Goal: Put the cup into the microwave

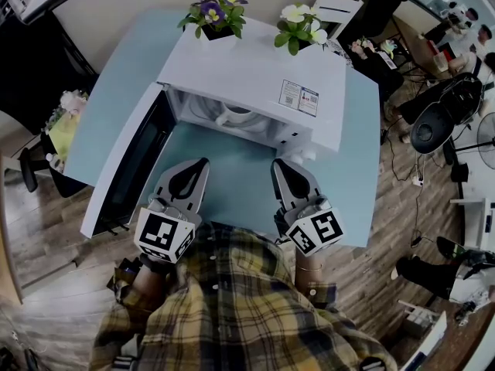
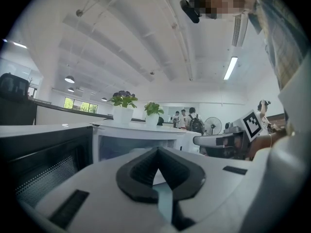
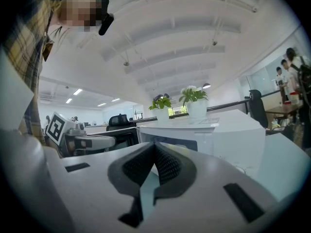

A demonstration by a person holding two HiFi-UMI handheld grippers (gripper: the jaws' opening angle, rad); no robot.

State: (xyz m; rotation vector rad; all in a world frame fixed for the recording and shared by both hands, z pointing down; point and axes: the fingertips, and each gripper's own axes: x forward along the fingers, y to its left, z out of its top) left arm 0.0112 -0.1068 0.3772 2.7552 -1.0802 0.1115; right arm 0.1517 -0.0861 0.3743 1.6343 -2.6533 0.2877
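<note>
A white microwave stands on the light blue table with its door swung open to the left. A white cup sits inside the cavity. My left gripper and right gripper hover side by side over the table just in front of the opening, pointing at it. Both are shut with nothing between their jaws. In the left gripper view the left gripper faces the microwave front. In the right gripper view the right gripper faces the microwave as well.
Two flower pots stand on the microwave top: purple flowers and white flowers. The open door fills the table's left side. Black office chairs and a fan stand on the wooden floor to the right. People stand far behind.
</note>
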